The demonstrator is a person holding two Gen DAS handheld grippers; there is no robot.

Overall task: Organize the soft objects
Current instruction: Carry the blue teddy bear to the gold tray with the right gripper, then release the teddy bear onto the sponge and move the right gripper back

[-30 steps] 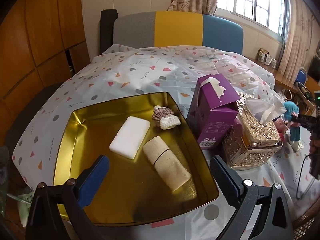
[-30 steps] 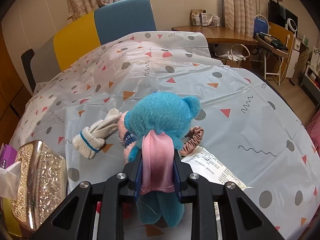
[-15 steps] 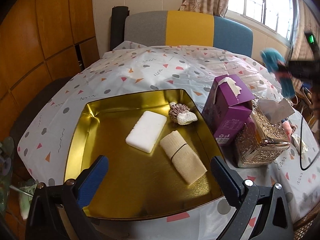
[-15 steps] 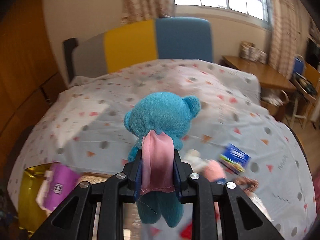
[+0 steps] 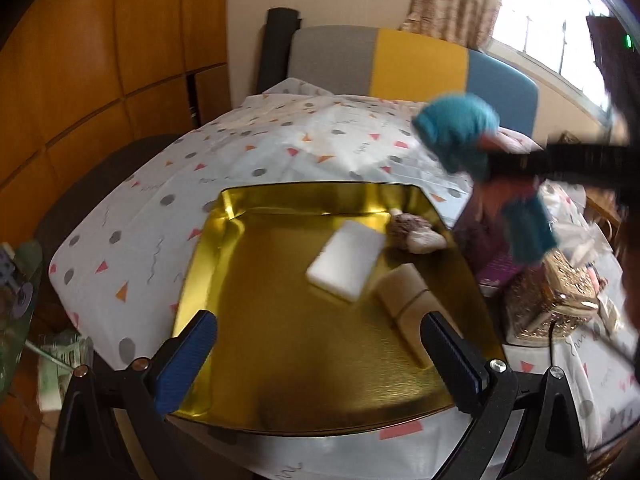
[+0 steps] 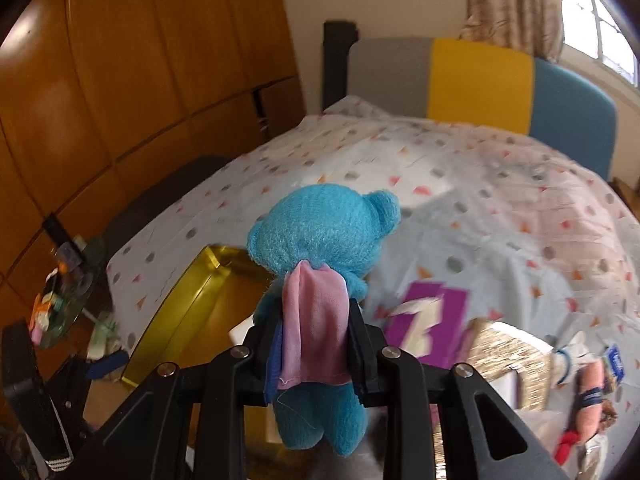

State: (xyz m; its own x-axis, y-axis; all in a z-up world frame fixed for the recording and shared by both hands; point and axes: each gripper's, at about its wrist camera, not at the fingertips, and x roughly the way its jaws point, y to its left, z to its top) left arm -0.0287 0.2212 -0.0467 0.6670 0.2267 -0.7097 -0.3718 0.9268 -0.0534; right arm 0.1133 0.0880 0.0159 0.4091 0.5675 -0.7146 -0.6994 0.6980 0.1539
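Tray [image 5: 280, 216], gold | holds sponge [image 5: 346, 260], rolled cloth [image 5: 404, 300], scrunchie [image 5: 408, 226] | right gripper [image 6: 314, 354] clamped on blue plush bear [image 6: 324, 232], aloft beside tray's right edge | left gripper [image 5: 316, 344] apart, empty | sock [image 6: 568, 354], pink toy [image 6: 590, 384] unsorted on bed.

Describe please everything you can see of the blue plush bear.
The blue plush bear is fuzzy teal fabric with a round head, small ears and a pink satin cape. The right gripper is shut on its body and cape, holding it upright in the air, back to the camera, beside the gold tray.
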